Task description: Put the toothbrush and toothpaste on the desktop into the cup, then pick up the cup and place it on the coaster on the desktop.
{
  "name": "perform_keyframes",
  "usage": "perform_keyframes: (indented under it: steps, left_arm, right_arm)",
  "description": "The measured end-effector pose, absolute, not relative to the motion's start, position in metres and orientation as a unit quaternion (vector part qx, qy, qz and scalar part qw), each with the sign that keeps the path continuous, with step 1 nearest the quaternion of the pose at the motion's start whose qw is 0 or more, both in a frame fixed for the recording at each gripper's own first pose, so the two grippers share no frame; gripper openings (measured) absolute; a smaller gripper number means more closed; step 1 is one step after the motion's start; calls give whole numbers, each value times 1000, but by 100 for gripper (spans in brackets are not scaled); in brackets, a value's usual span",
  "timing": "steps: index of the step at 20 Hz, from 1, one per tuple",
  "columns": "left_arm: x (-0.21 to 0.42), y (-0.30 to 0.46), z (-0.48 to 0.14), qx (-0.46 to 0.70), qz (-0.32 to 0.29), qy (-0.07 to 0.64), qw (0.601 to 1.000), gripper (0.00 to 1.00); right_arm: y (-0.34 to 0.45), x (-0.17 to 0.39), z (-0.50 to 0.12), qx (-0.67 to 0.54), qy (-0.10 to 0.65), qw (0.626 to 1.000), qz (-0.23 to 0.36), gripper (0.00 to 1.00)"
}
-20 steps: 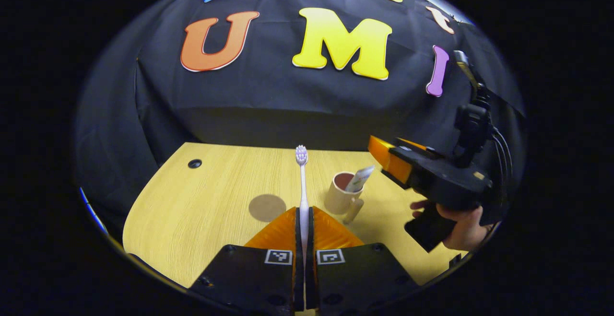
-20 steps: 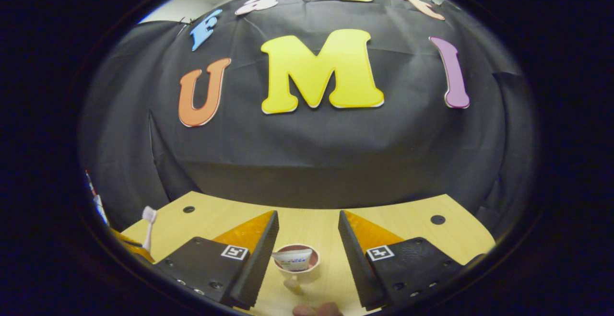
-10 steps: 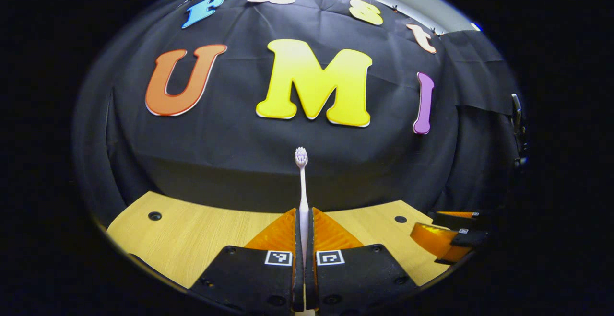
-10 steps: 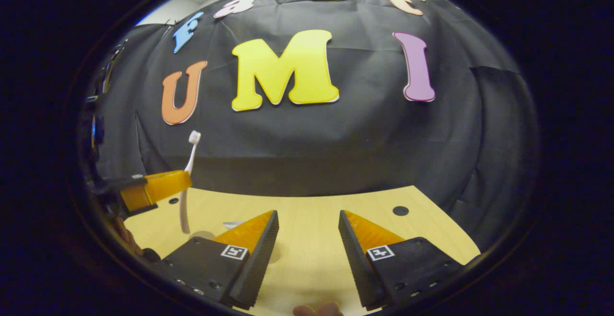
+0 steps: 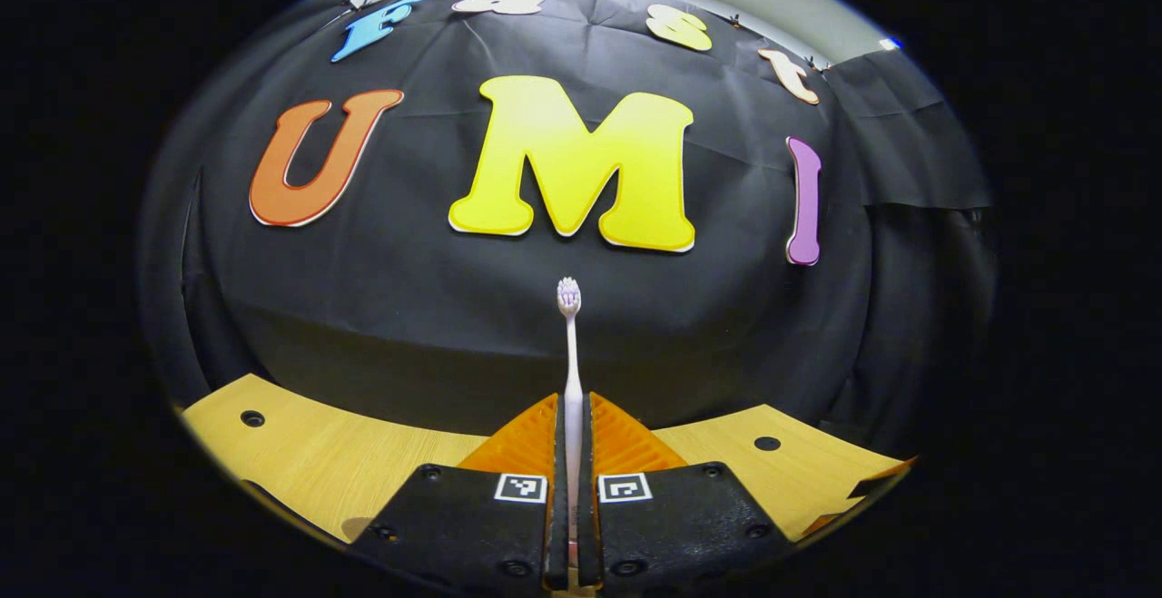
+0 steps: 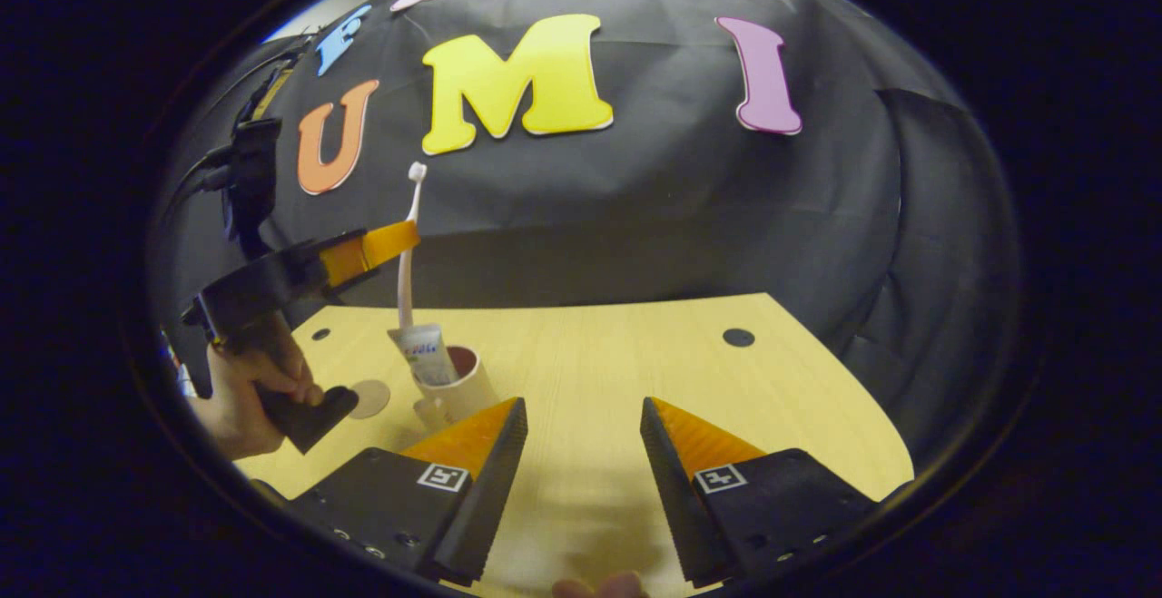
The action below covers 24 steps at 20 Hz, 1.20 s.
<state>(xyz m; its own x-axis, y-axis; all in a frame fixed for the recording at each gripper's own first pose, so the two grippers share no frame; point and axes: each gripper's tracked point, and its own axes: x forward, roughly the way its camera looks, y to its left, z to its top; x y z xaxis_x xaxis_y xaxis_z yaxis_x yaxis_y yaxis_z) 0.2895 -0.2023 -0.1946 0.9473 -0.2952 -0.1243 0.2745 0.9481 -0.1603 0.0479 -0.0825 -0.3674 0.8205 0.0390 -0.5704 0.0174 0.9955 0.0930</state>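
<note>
Toothbrush [image 5: 570,371] lower handle hidden between clamping fingers, coaster [image 6: 369,398] partly behind a hand [image 6: 241,398], toothpaste [image 6: 427,354] base sunk inside cup [image 6: 454,385].

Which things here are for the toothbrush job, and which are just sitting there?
For the job:
toothbrush, held by the left gripper
toothpaste, in the cup
cup
coaster

Just there:
desk
right gripper, jaws open, empty
</note>
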Motion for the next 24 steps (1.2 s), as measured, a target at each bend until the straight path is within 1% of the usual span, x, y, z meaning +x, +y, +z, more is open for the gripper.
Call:
perform_keyframes:
  steps: [4, 8, 12, 15, 17, 19, 20, 22, 23, 24]
  left_arm:
    - [292, -208, -221, -73, -137, 89, 984, 7]
    - [287, -209, -231, -78, -134, 94, 983, 7]
    - [279, -209, -239, -82, -135, 96, 983, 12]
    - [271, -215, -248, -79, -146, 107, 980, 13]
    - [268, -215, -247, -77, -149, 97, 981, 14]
    - [262, -212, -243, -75, -146, 101, 981, 27]
    - [262, -212, -246, -73, -146, 101, 981, 36]
    - [259, -207, -247, -74, -142, 103, 982, 40]
    - [258, -204, -247, -77, -141, 106, 981, 53]
    - [256, -199, -247, -79, -136, 108, 982, 51]
  right_arm:
    - [-83, 25, -383, 43, 328, 944, 11, 74]
    - [-88, 18, -389, 45, 339, 940, 4, 74]
    - [-89, 17, -391, 42, 341, 939, 0, 75]
    - [-90, 15, -393, 43, 344, 938, -3, 74]
    - [-89, 14, -395, 47, 346, 937, -6, 74]
    - [-86, 14, -396, 44, 347, 937, -3, 74]
    - [-84, 14, -397, 42, 348, 937, -2, 74]
    - [-81, 15, -394, 41, 346, 937, 0, 75]
    - [-79, 16, -394, 38, 345, 938, 1, 75]
    - [-76, 17, -393, 33, 345, 938, 1, 74]
